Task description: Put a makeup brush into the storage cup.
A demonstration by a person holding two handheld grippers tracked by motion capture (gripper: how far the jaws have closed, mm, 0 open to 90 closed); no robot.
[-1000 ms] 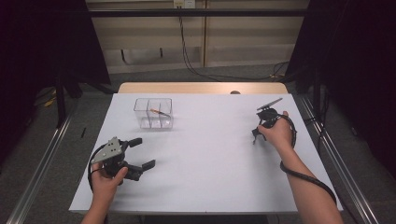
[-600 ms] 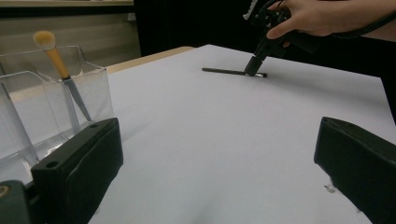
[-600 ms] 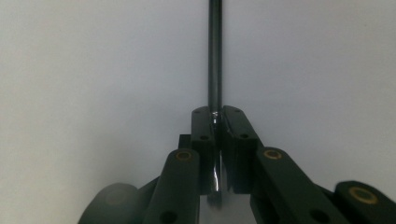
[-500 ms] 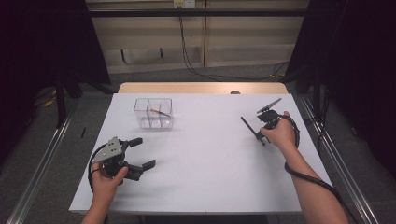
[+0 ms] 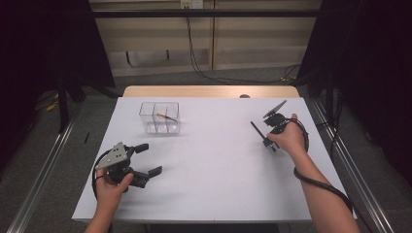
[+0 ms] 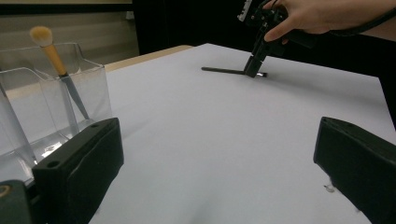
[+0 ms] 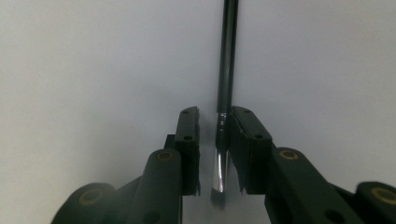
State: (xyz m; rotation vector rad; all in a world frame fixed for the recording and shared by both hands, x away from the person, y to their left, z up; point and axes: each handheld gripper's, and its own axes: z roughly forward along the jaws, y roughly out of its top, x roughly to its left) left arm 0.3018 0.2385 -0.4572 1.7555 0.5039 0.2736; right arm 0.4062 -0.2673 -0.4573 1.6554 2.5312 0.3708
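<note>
Your right gripper [image 5: 266, 135] stands over a thin dark stick on the white table [image 5: 218, 174].
The clear divided box [image 5: 160, 118] (a tan-tipped brush [image 6: 55, 56] leans inside) sits ahead of your left gripper [image 5: 145, 160], whose jaws gape wide with nothing between them. The dark stick [image 7: 227, 70] lies flat between your right gripper's jaws, touching one pad with a gap at the other; they have just eased apart.

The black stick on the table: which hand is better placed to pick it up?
Right. The right gripper already has the black stick between its jaws, with a gap on one side. The left gripper rests open, far across the table.
</note>
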